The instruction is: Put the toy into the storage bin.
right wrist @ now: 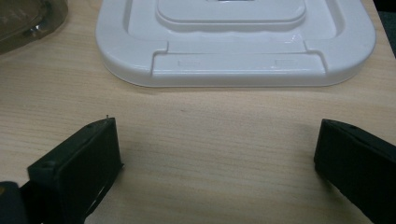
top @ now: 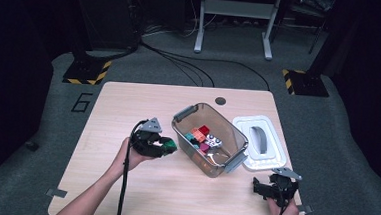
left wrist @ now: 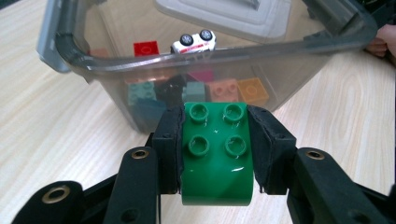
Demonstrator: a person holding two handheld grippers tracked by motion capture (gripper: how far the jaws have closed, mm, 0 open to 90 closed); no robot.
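Nearest the front edge of the pale wooden table [top: 123, 193], toward its right corner, we held the right gripper [top: 273, 188] low over the bare wood. Its jaws stood wide apart with nothing between them, as the right gripper view [right wrist: 215, 154] showed.

Farther in, on the left half of the table, our left gripper [top: 163, 147] was clamped on a glossy green studded plastic brick [left wrist: 216, 154]. Both pads pressed its sides, and the four studs faced up. In the high view the brick [top: 167, 145] sat just beside the near left wall of the bin, outside it and raised off the table.

Beyond the brick stood the smoky clear plastic storage bin with grey handles [top: 227, 135], near the table's middle. It held red, teal, pink and orange bricks [left wrist: 224, 88] and a small white toy car [left wrist: 194, 41].

Farthest right, toward the table's right edge, the white plastic lid with a grey handle [top: 268, 157] lay flat, touching the bin.
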